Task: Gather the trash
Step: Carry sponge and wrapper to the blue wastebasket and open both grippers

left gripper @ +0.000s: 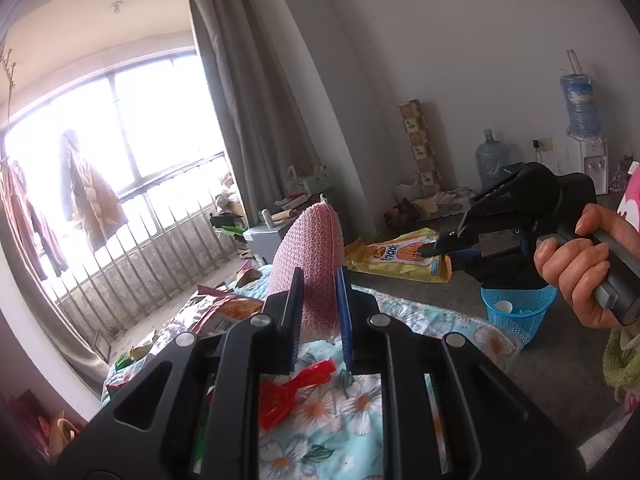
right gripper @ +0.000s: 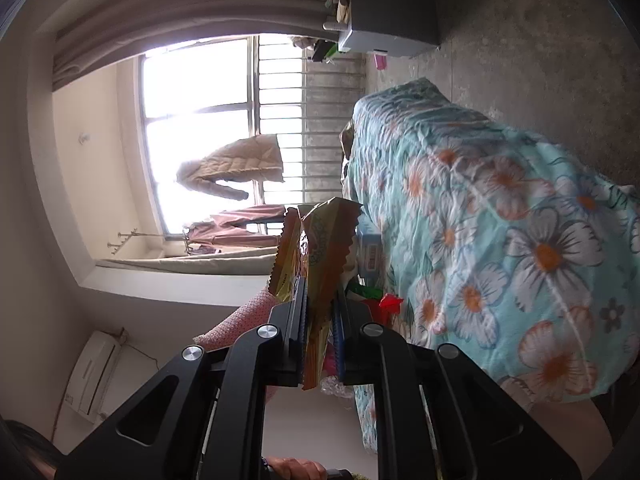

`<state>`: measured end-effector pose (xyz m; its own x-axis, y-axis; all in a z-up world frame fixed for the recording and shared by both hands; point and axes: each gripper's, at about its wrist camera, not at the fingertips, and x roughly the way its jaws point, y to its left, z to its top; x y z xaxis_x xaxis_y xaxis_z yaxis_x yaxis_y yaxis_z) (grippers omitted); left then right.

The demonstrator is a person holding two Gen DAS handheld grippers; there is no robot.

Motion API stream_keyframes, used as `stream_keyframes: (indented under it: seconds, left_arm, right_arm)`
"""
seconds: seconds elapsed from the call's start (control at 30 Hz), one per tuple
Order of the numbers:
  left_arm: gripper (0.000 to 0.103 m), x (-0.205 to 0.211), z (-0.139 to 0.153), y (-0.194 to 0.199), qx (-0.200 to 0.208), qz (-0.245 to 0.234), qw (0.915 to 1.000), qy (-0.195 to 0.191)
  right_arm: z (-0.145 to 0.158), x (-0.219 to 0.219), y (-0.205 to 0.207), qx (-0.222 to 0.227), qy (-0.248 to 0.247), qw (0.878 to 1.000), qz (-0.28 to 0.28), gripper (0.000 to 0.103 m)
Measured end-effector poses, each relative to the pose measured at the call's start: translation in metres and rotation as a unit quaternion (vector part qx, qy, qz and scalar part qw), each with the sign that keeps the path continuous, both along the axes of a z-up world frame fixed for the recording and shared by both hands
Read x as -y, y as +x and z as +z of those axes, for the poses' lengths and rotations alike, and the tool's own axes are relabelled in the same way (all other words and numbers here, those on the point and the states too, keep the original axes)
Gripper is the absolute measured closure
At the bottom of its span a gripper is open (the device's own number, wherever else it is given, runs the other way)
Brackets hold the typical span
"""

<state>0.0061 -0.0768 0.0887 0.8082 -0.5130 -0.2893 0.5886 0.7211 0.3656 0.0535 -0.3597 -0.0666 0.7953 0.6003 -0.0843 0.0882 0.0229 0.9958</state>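
Left wrist view: left claw (left gripper: 318,300) pinches a pink bubble-wrap mailer (left gripper: 310,256) upright off the bed (left gripper: 460,320). Right claw (left gripper: 434,247) grips a yellow snack wrapper (left gripper: 396,258), carried left of the blue basket (left gripper: 516,312), likely for dropping.

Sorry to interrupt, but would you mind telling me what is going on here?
A person is clearing trash off a floral blanket with two handheld grippers. The right gripper is shut on a yellow snack wrapper, held in the air near a blue basket on the floor. The left gripper is shut on a pink bubble mailer. A red wrapper and other wrappers lie on the blanket.
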Motion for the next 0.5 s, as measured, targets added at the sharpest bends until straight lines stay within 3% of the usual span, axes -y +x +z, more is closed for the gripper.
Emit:
stream_keyframes:
  seconds: [0.5]
  left_arm:
    - [0.089, 0.054, -0.004, 0.004, 0.002, -0.054, 0.9984, 0.019]
  right_arm:
    - [-0.015, 0.04, -0.03, 0.001, 0.019, 0.999, -0.05, 0.092]
